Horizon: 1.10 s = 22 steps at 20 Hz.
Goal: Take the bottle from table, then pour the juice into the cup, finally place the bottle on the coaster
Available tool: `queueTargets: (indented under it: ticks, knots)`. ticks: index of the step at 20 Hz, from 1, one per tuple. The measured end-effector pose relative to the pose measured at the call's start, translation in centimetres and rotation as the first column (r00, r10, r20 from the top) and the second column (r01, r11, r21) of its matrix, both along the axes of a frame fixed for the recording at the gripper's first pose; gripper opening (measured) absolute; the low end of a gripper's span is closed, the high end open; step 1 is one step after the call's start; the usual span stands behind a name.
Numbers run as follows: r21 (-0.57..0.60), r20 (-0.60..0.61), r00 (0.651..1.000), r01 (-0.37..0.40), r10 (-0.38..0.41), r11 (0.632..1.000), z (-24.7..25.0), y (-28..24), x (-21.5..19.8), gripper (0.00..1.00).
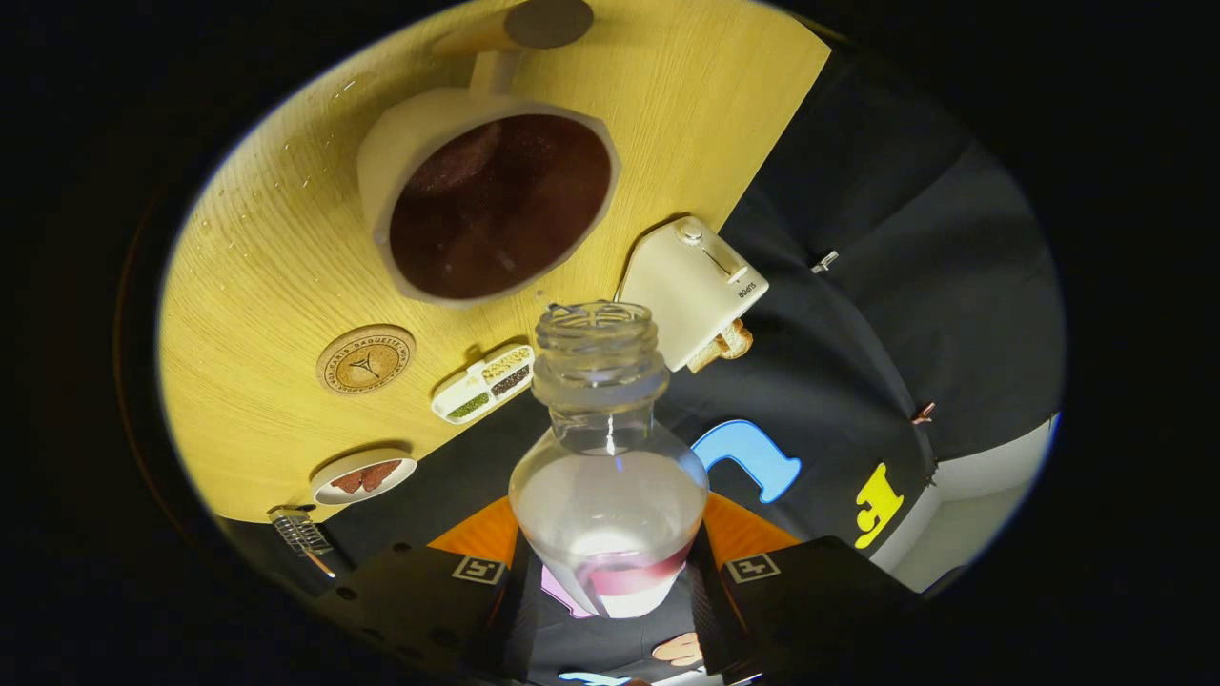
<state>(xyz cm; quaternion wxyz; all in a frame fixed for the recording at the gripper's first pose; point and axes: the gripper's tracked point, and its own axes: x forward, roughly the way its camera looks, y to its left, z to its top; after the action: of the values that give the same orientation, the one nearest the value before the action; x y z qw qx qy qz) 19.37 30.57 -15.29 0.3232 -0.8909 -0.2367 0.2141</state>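
Observation:
My gripper (607, 576) is shut on a clear uncapped bottle (607, 457), gripping its round body from both sides. The bottle is tipped over, its open mouth (598, 324) pointing toward the cup. A little pale liquid lies in the bottle's body. Just beyond the mouth is a white cup (491, 195) with a handle, holding dark red juice. A round cork coaster (366, 358) lies on the yellow wooden table (257, 276), to the side of the cup and near the bottle's neck.
A white toaster (694, 286) with bread stands beside the bottle's mouth. A small divided tray (484, 383) of seeds, a small plate (363, 476) with brown pieces and a metal grater (300, 532) lie along the table's edge. A grey round object (548, 23) lies beyond the cup.

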Motion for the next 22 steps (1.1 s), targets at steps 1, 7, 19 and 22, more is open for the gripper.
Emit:
queueTargets:
  ticks: [1,7,19,22]
  knots:
    - [-0.001,0.001,1.0,0.0,0.0,1.0,-0.03,0.07,0.0,0.68]
    - [-0.003,-0.002,1.0,0.001,-0.001,1.0,-0.09,-0.01,0.03,0.68]
    - [0.006,-0.01,1.0,0.003,-0.003,1.0,-0.32,-0.05,0.01,0.68]
    - [0.017,-0.014,1.0,0.01,-0.01,1.0,-0.35,-0.26,0.06,0.68]
